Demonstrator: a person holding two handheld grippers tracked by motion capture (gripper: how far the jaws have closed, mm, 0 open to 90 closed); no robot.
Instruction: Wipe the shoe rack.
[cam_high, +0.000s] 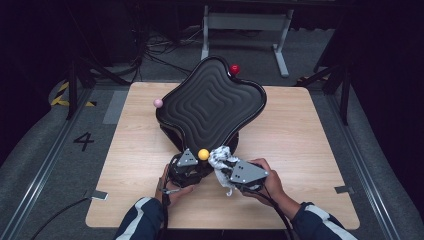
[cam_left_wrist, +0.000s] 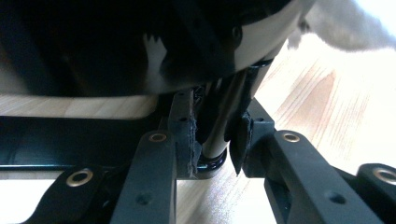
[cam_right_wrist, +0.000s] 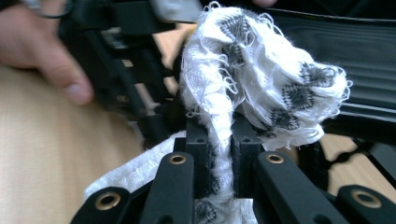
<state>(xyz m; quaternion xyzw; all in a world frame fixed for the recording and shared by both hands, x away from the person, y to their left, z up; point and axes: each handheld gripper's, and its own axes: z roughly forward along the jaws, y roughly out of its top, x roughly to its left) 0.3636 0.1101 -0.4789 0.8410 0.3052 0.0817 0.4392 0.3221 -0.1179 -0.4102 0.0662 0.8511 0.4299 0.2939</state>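
A black tray (cam_high: 210, 100) with a ribbed, wavy surface stands tilted on a dark stand in the middle of the wooden table (cam_high: 310, 150). It carries a red ball (cam_high: 234, 69) at the far corner, a pink ball (cam_high: 158, 103) at the left and a yellow ball (cam_high: 203, 154) at the near corner. My left gripper (cam_high: 194, 165) (cam_left_wrist: 215, 140) is shut on a thin metal post (cam_left_wrist: 219, 126) under the tray's near corner. Just right of the yellow ball, my right gripper (cam_high: 226, 169) (cam_right_wrist: 220, 149) is shut on a crumpled white cloth (cam_high: 220, 156) (cam_right_wrist: 261, 79) with grey patterning.
The right gripper view has the other hand (cam_right_wrist: 56, 56) and its black gripper frame (cam_right_wrist: 121, 70) close at the left, and the tray's ribbed edge (cam_right_wrist: 355, 51) at the right. Cables and a grey metal frame (cam_high: 245, 22) lie on the floor beyond the table.
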